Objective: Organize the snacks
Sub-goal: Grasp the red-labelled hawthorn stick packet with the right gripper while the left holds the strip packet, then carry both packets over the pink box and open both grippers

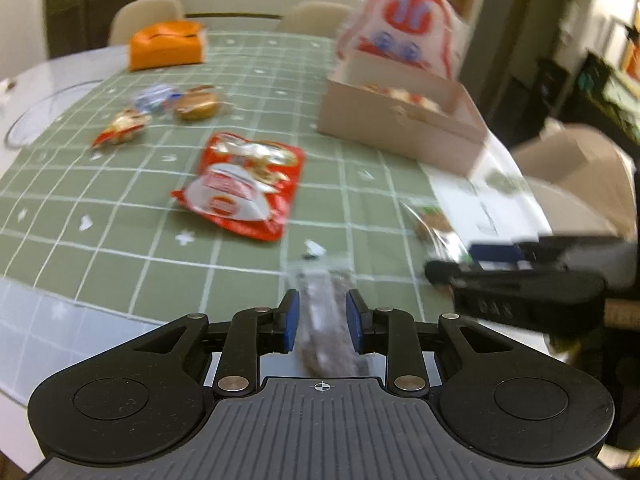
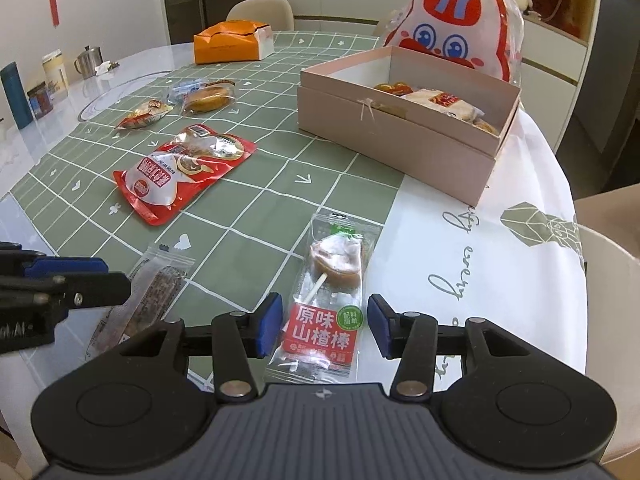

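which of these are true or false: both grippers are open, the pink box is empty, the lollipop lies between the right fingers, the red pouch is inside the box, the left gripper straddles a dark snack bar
1. Both grippers are open. True: the left gripper and the right gripper both show a gap.
2. The pink box is empty. False: it already holds a few wrapped snacks.
3. The lollipop lies between the right fingers. True, with no pad touching it.
4. The red pouch is inside the box. False: it lies on the green cloth, left of the box.
5. The left gripper straddles a dark snack bar. True.
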Available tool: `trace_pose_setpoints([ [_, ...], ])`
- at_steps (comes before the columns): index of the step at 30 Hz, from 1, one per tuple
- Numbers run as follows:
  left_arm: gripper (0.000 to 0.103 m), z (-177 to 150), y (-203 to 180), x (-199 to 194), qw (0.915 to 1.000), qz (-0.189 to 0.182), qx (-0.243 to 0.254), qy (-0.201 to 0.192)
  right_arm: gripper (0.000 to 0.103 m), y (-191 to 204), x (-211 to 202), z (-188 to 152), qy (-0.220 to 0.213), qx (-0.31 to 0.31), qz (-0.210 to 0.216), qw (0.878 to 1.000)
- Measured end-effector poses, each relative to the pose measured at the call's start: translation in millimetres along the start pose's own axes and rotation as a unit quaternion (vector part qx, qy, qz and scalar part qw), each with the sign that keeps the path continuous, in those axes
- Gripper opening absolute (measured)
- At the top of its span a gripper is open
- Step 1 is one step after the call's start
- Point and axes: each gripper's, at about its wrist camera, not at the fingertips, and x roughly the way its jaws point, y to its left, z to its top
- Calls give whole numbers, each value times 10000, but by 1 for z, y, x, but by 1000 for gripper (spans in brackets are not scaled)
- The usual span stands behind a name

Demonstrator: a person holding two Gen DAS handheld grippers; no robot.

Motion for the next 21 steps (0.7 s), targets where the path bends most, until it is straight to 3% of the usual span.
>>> trace_pose_setpoints([
  [2, 29, -3, -12, 6, 9993, 13, 323, 203, 48, -2, -2, -2, -4, 79, 2, 10000],
  [5, 44, -7, -25, 8, 9976, 48, 660, 214, 48, -7, -5, -5, -33, 194, 29, 9998],
  [7, 53, -5, -25, 9, 9974, -122, 651, 272, 48, -12, -8, -7, -23, 313, 100, 9995],
  [9, 52, -2, -20, 7, 9987, -196, 426, 183, 48, -16, -12, -9, -35, 438, 224, 9988],
  [11, 51, 1, -16, 6, 9996, 25, 255, 71, 48, -17, -17, -11, -95, 432, 217, 9988],
  [14, 51, 7, -10, 19, 9988, 341, 236, 277, 48, -14, -19, -11, -193, 265, 114, 9994],
  [16, 55, 9, -8, 25, 9988, 224, 228, 359, 48, -11, -17, -7, -199, 179, 143, 9995],
  [21, 57, 5, -24, 29, 9962, 287, 736, 365, 53, -7, 3, 8, -95, 243, 140, 9996],
])
